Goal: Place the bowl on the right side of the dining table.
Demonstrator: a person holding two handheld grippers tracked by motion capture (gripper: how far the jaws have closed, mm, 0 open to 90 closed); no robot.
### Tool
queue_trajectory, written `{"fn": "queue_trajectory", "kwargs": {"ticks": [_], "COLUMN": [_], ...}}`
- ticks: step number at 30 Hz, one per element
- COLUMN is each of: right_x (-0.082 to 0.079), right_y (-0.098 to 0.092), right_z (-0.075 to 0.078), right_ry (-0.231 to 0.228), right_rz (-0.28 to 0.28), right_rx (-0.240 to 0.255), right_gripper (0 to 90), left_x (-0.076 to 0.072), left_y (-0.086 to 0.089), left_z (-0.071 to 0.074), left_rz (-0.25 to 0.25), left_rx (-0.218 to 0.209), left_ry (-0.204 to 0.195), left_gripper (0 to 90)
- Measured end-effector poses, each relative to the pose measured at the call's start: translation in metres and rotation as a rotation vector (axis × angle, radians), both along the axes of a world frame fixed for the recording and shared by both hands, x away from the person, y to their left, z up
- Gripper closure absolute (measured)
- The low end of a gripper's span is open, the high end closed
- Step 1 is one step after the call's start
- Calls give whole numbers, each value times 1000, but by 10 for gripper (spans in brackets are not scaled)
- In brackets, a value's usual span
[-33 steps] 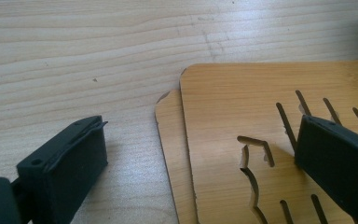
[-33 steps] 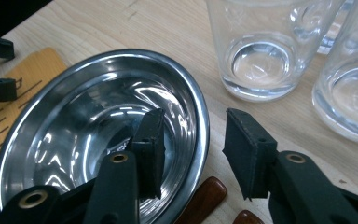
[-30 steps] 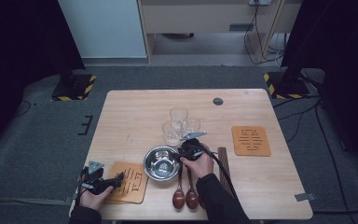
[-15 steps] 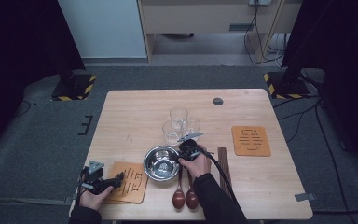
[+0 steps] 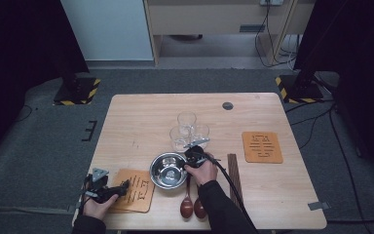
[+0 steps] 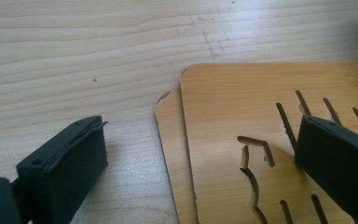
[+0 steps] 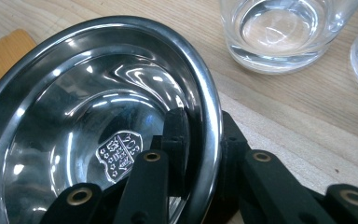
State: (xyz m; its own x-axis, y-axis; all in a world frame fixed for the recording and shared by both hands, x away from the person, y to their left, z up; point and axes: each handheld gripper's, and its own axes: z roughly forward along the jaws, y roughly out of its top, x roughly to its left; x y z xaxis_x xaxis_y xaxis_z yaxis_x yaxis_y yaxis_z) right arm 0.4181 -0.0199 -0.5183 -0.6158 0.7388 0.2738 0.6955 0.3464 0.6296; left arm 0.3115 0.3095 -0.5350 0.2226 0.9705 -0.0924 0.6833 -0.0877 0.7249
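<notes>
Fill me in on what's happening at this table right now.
A person at a wooden table works a two-jaw tool in each hand. The right tool has just been closing its jaws over the rim of the shiny round steel bowl, one jaw inside, one outside. The left tool rests open over two stacked wooden slotted coasters, gripping nothing. Three clear glass cups stand just beyond the bowl.

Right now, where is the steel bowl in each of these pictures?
High view: bowl near the table's front edge, just left of the right gripper.
Left gripper view: not in it; wooden mats lie between its jaws.
Right gripper view: bowl at left and centre, rim between the jaws.
Shared landmark: the glass beyond the bowl.
</notes>
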Motion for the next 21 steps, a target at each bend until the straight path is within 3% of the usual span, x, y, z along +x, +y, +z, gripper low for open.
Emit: {"fn": "queue_trajectory", "kwargs": {"ticks": [3,12,21], "right_x": [-1,-7,-10], "right_y": [0,1,3], "right_z": [1,10,11], "right_ry": [-7,-34,-50], "right_rz": [-5,0,17], "right_rx": [7,115,120], "right_gripper": [788,838,840], "left_x": [0,0,0], "left_y": [0,0,0], "left_z": [0,0,0], "left_rz": [0,0,0], "left_rx": [0,0,0], "left_ry": [0,0,0], "left_gripper": [12,12,12]}}
